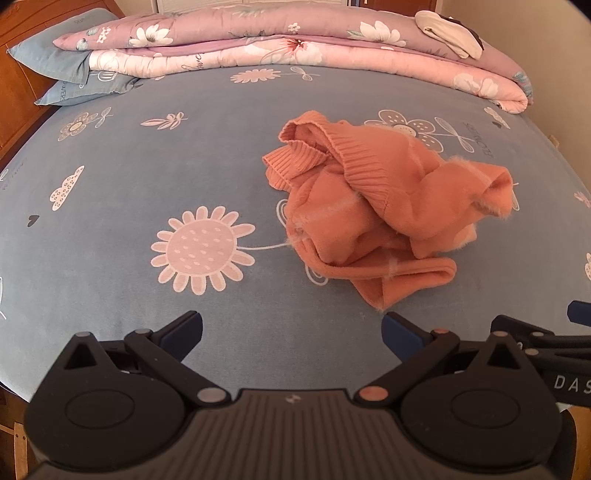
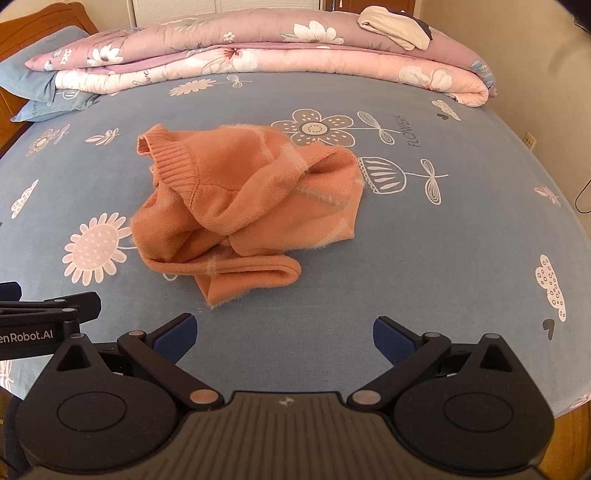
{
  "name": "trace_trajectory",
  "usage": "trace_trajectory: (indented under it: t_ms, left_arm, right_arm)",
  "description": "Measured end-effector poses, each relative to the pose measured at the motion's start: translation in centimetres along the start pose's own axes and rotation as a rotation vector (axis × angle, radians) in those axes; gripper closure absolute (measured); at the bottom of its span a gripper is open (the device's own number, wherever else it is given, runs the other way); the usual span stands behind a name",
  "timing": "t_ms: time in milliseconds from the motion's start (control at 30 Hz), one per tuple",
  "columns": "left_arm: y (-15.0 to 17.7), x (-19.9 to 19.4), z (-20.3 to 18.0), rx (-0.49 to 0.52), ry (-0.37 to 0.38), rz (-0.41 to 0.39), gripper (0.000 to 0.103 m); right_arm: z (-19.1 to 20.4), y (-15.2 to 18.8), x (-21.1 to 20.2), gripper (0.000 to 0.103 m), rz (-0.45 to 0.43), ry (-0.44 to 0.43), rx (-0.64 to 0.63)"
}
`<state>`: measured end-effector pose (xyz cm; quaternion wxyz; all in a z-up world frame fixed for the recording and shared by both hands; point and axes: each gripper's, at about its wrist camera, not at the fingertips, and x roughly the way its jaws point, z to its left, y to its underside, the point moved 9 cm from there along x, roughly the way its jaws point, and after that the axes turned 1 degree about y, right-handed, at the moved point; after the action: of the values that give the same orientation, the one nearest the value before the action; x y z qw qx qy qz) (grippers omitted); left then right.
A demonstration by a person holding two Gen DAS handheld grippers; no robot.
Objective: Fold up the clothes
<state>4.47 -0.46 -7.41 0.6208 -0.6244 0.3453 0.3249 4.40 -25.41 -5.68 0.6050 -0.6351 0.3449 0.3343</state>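
Sweater (image 1: 373, 210), orange and crumpled, lies in a heap on the bed (image 1: 147, 177), on a blue sheet printed with flowers and clouds. In the left wrist view it sits at about 1 o'clock from the left gripper (image 1: 291, 326), with a ribbed cuff at its far left and a rolled hem toward the near side. The left gripper hovers at the near edge of the bed with its fingers (image 1: 184, 328) spread wide, nothing between them, apart from the sweater; the right finger's tip is just beside the heap's near corner in the picture, though I cannot tell whether it touches.

In the right wrist view the sweater (image 2: 243, 206) lies at about 11 o'clock from the right gripper (image 2: 284, 332), whose fingers (image 2: 177, 334) are likewise spread and empty, clear of the cloth. Part of the left gripper (image 2: 48, 314) shows at 9 o'clock in that view.

Along the far side of the bed, at 12 o'clock, lies a folded pink quilt (image 1: 295, 51) with white flowers. A cream cloth (image 1: 450, 31) rests on its right end. Blue pillows (image 1: 55, 62) lie at 10 o'clock against a wooden headboard (image 1: 22, 85).
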Motion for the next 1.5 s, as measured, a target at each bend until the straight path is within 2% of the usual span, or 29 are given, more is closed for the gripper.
trace_trajectory:
  t_ms: [200, 533, 700, 767, 833, 900, 1067, 1167, 1267, 1400, 1500]
  left_arm:
    - [0.0, -0.1, -0.1, 0.009, 0.000, -0.001, 0.001]
    - [0.4, 0.5, 0.7, -0.035, 0.023, 0.017, 0.001]
    - [0.7, 1.0, 1.7, -0.059, 0.021, 0.019, 0.001]
    - [0.9, 1.2, 2.1, -0.069, 0.022, 0.017, 0.001]
    - [1.2, 1.2, 2.5, -0.081, 0.026, -0.011, 0.001]
    - [1.5, 1.2, 3.1, -0.087, 0.023, -0.033, 0.001]
    - [3.6, 1.7, 4.9, -0.116, 0.017, -0.016, 0.001]
    - [4.9, 2.0, 6.0, -0.134, 0.014, -0.007, 0.001]
    - [6.1, 2.3, 7.1, -0.152, 0.011, 0.003, 0.001]
    - [6.6, 2.1, 8.3, -0.163, 0.007, -0.008, 0.001]
    - [6.5, 1.8, 8.9, -0.173, 0.012, -0.035, 0.001]
  right_arm:
    - [0.0, 0.1, -0.1, 0.000, -0.004, -0.005, -0.006]
    - [0.0, 0.1, 0.1, 0.000, -0.020, -0.003, -0.036]
    - [0.1, -0.2, 0.1, 0.000, -0.070, -0.019, -0.066]
    - [0.5, -0.4, -0.1, 0.000, -0.128, -0.051, -0.102]
    - [1.1, -0.6, -0.4, 0.000, -0.213, -0.096, -0.161]
    - [1.7, -0.8, -0.4, 0.000, -0.272, -0.099, -0.246]
    - [3.4, -2.5, 1.2, 0.000, -0.269, -0.075, -0.387]
    - [5.5, -3.5, 2.2, 0.002, -0.287, -0.089, -0.523]
    - [7.8, -4.3, 3.8, 0.010, -0.323, -0.041, -0.691]
    - [10.0, -4.5, 7.2, 0.029, -0.318, 0.038, -0.887]
    - [10.9, -4.2, 9.5, 0.029, -0.327, 0.120, -1.017]
